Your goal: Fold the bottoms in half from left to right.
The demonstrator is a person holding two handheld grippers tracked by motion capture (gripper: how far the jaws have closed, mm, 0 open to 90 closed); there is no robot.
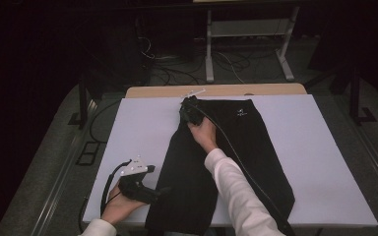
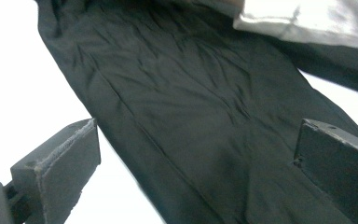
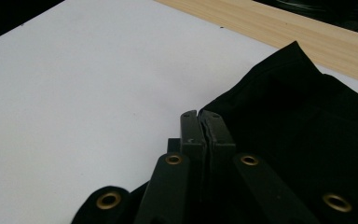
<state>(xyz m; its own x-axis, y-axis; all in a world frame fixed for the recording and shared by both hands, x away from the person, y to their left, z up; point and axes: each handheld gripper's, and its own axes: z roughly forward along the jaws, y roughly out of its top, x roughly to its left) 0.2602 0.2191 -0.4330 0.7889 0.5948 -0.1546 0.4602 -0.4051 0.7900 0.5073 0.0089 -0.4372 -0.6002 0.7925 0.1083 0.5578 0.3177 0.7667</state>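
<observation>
My right hand-held gripper (image 1: pixel 187 109) is stretched out over the worktop (image 1: pixel 305 147) to the far end of a pair of black trousers (image 1: pixel 256 152). Its jaws are pressed tight together. In the right gripper view the right hand-held gripper (image 3: pixel 201 122) sits at the trousers (image 3: pixel 298 121) edge near the waist corner, and I cannot tell for sure whether a fold of cloth is pinched between the jaws, though the dark fabric lies right against them. The white worktop (image 3: pixel 74 93) runs off to the left there, with a strip of bare wood (image 3: pixel 307 32) at its far edge.

The trousers lie lengthwise down the middle of the worktop, waist at the far end and legs running back toward me, the hem reaching the near edge. A small white logo (image 1: pixel 241 113) shows near the waist.

My left hand-held gripper (image 1: pixel 163 191) is low at the near left, just beside the left edge of the trouser leg. Its jaws stand wide apart. In the left gripper view the left hand-held gripper (image 2: pixel 196 172) has the trousers (image 2: pixel 191 102) spread between and beyond the jaws, not gripped. My right sleeve (image 2: pixel 307 21) crosses the top of that view.
</observation>
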